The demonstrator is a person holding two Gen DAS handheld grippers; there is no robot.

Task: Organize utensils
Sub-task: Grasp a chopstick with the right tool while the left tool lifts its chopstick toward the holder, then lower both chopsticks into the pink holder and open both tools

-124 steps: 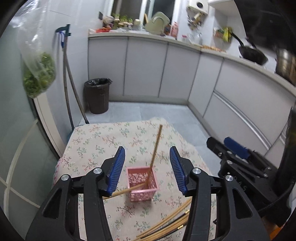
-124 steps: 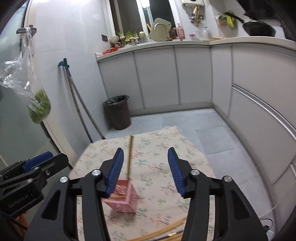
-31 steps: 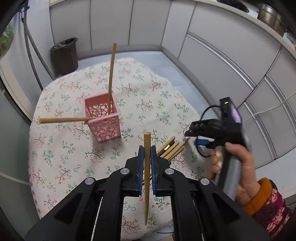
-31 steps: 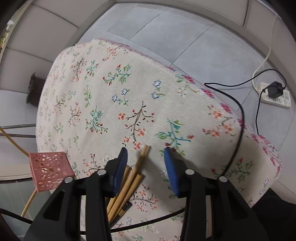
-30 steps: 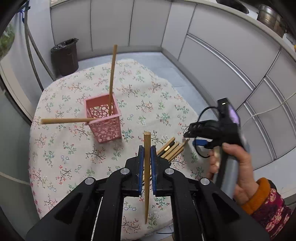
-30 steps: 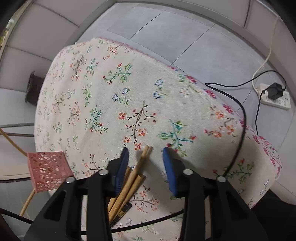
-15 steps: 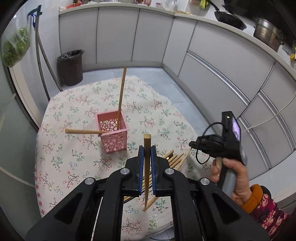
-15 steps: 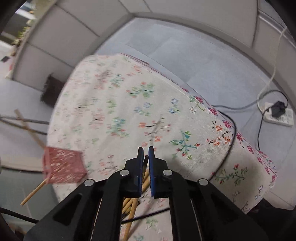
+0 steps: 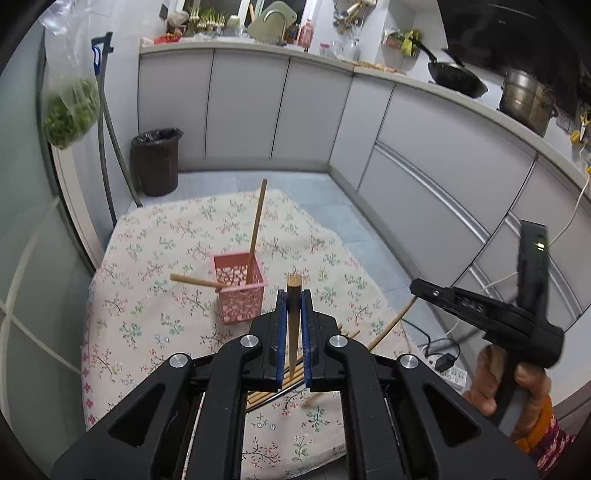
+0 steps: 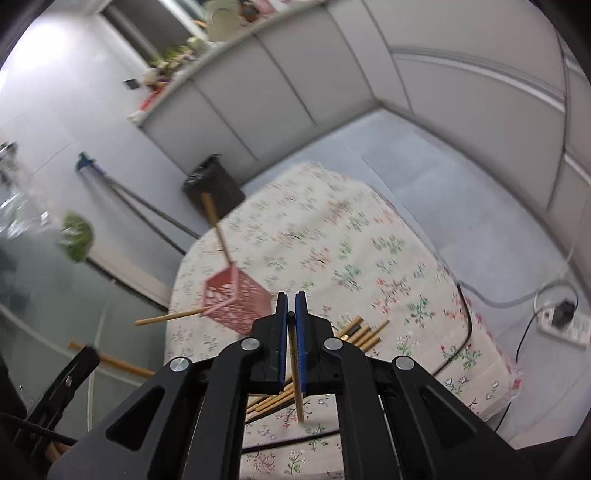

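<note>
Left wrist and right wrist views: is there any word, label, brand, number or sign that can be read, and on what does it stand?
No text reads clearly in either view.
Raised lettering on the side of the right claw, seen from the left wrist: too blurred to read.
Labels on the bottles on the counter: too small to read.
Right wrist view: motion blur, no text found.

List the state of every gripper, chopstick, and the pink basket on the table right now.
left gripper: shut on a chopstick
right gripper: shut on another chopstick
pink basket: upright, two chopsticks in it
loose chopsticks: lying on the tablecloth
</note>
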